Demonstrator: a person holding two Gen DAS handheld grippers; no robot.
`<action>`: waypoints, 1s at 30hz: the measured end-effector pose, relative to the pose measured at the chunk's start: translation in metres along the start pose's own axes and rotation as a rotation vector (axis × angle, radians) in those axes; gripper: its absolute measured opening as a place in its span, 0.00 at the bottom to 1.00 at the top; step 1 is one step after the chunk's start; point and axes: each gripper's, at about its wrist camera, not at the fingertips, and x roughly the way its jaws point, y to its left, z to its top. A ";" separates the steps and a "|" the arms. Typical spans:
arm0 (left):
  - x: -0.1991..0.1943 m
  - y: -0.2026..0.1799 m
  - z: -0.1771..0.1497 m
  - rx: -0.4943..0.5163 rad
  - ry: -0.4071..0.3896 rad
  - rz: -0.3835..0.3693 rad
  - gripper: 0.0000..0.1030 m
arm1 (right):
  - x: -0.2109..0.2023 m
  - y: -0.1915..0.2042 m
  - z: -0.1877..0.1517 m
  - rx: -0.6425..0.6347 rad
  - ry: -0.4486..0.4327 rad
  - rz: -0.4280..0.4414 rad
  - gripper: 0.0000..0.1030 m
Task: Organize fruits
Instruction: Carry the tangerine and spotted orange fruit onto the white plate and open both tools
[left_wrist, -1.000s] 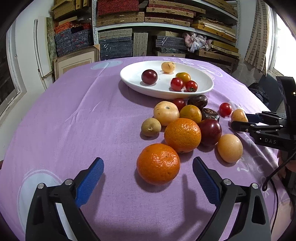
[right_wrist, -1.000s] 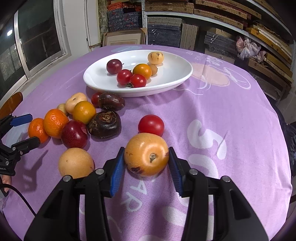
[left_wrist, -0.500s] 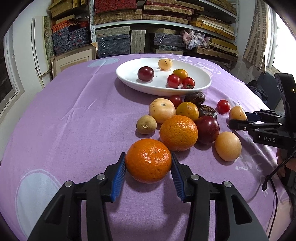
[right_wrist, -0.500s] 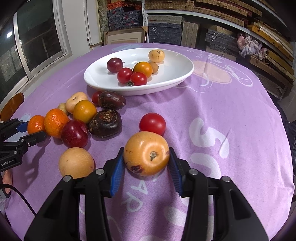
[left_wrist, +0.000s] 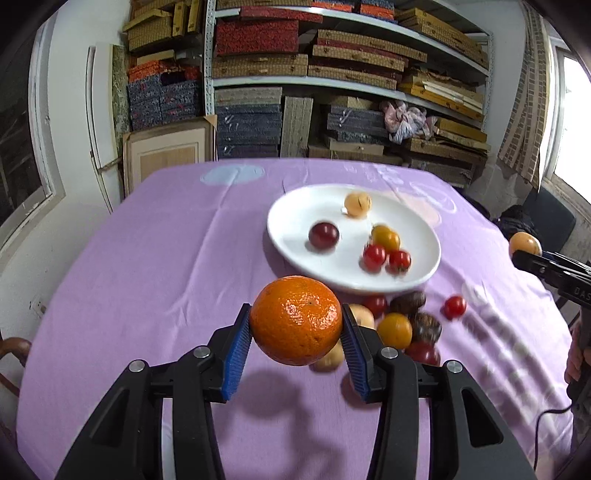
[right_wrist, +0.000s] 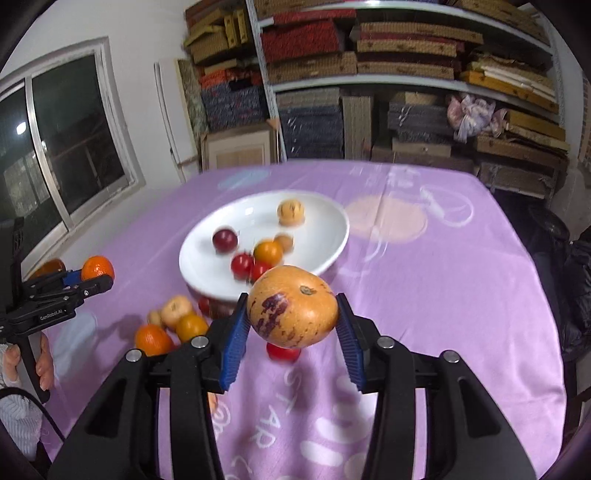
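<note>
A round, dimpled orange mandarin (left_wrist: 296, 320) is gripped between the blue ribbed jaws of the left gripper (left_wrist: 295, 334), held above the purple tablecloth (left_wrist: 147, 266). A tan, purple-blotched round fruit (right_wrist: 292, 312) is clamped likewise by the right gripper (right_wrist: 291, 328). Both appear raised for carrying to the oval white plate (left_wrist: 284, 240), seen at one o'clock from the mandarin, where smaller fruits are already gathered.

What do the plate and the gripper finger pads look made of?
Plate: probably glazed ceramic, possibly melamine; white, smooth, soft sheen.
Finger pads: likely rubber or soft plastic; blue, matte, finely ribbed. The same pads sit on the right gripper.
</note>
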 end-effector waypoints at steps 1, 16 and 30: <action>-0.004 -0.001 0.015 -0.003 -0.026 0.003 0.46 | -0.011 -0.001 0.017 0.008 -0.041 -0.006 0.43; 0.110 -0.040 0.049 -0.009 0.070 -0.015 0.46 | 0.108 -0.007 0.067 0.095 -0.022 0.010 0.43; 0.148 -0.034 0.028 0.004 0.149 -0.030 0.46 | 0.177 0.002 0.036 -0.036 0.106 -0.078 0.43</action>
